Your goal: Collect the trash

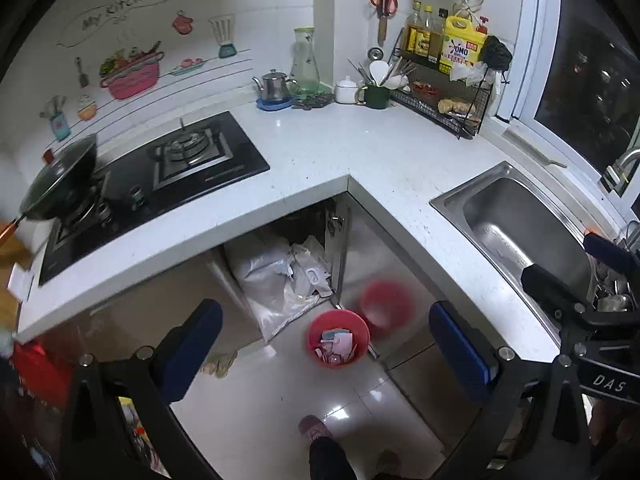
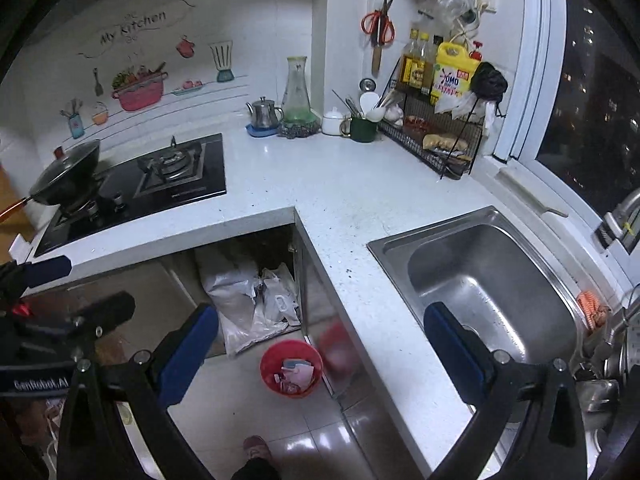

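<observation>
A red trash bin (image 1: 338, 338) stands on the tiled floor in the corner below the L-shaped white countertop (image 1: 360, 152); it holds paper scraps and also shows in the right wrist view (image 2: 291, 368). My left gripper (image 1: 326, 344) is open and empty, held high above the floor and the bin. My right gripper (image 2: 320, 354) is open and empty, above the counter edge beside the sink (image 2: 488, 280). The right gripper's fingers (image 1: 560, 292) show at the right of the left wrist view. White plastic bags (image 1: 288, 276) lie in the open cabinet behind the bin.
A gas stove (image 1: 160, 176) with a wok (image 1: 64, 184) is at left. A kettle (image 1: 274, 84), glass carafe (image 1: 305, 60), green mug (image 1: 374, 94) and a wire rack (image 1: 444, 100) with bottles line the back. The person's slippered foot (image 1: 314, 428) is on the floor.
</observation>
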A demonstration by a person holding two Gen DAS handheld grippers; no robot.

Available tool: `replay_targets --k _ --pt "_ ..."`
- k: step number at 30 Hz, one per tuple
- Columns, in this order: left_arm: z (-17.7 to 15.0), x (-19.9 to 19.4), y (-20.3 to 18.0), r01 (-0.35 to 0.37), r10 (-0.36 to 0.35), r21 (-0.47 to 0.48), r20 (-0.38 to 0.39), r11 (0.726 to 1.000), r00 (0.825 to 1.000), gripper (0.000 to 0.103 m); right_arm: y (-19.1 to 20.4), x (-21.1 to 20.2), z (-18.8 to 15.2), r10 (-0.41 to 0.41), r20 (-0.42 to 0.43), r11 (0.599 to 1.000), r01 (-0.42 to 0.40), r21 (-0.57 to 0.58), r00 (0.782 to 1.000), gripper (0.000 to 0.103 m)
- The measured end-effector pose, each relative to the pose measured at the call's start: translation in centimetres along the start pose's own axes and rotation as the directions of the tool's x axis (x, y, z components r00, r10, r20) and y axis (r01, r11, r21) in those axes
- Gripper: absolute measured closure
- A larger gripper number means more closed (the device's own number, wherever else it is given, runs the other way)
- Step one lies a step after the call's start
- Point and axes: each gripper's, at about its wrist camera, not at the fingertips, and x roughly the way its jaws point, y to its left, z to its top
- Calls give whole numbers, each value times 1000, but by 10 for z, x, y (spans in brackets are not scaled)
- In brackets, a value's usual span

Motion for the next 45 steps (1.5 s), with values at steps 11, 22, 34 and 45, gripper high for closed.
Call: replay_targets --k 11,22,34,45 --pt "-54 -68 -25 -56 59 -85 34 995 998 1 -9 -51 -39 107 1 992 -107 -69 994 1" --pt "-63 -95 -35 -71 76 -76 66 995 995 1 -7 -73 -43 121 29 990 -118 -72 992 1" --pt "-66 -105 -35 -60 68 -92 85 994 994 1 -4 -84 -49 106 44 993 -104 -59 993 1" --pt "-71 -106 -33 -59 66 -89 82 994 994 1 -1 -86 -52 100 44 993 -97 -64 994 1"
